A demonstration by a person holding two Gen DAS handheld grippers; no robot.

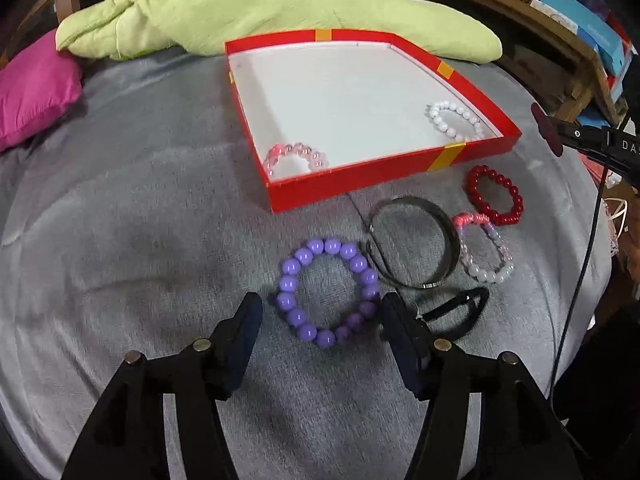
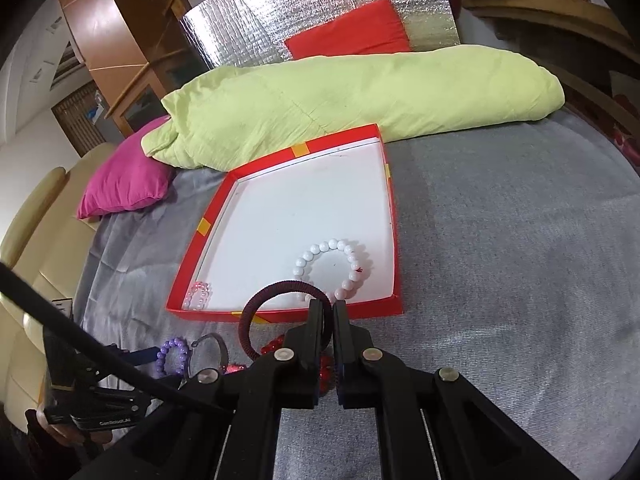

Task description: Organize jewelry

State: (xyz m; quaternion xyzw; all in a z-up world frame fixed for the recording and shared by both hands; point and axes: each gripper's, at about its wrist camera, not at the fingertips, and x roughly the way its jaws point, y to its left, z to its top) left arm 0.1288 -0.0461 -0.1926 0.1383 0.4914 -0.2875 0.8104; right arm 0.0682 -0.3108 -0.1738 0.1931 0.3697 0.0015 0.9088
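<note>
Red shallow cardboard box (image 1: pixel 400 176) holds two bead bracelets, five pieces lie outside; left gripper (image 1: pixel 320 320) gapes around the purple bead bracelet (image 1: pixel 328 296), right gripper (image 2: pixel 327 304) pinches a dark elastic hair band (image 2: pixel 280 292).

Two black grippers, left gripper (image 1: pixel 322 320) and right gripper (image 2: pixel 328 312), each with flat dark blue pads and round silver screws (image 1: pixel 202 345). Thin black cable (image 1: pixel 580 280) at three o'clock. Small white letters (image 2: pixel 115 423) at eight o'clock.

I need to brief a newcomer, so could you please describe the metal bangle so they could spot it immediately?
Start at the shallow red box on the grey bedspread. Just in front of its near wall lies a cluster of bracelets. The metal bangle sits between the purple bead bracelet and the red bead bracelet; it alone is a smooth, beadless band.
</note>
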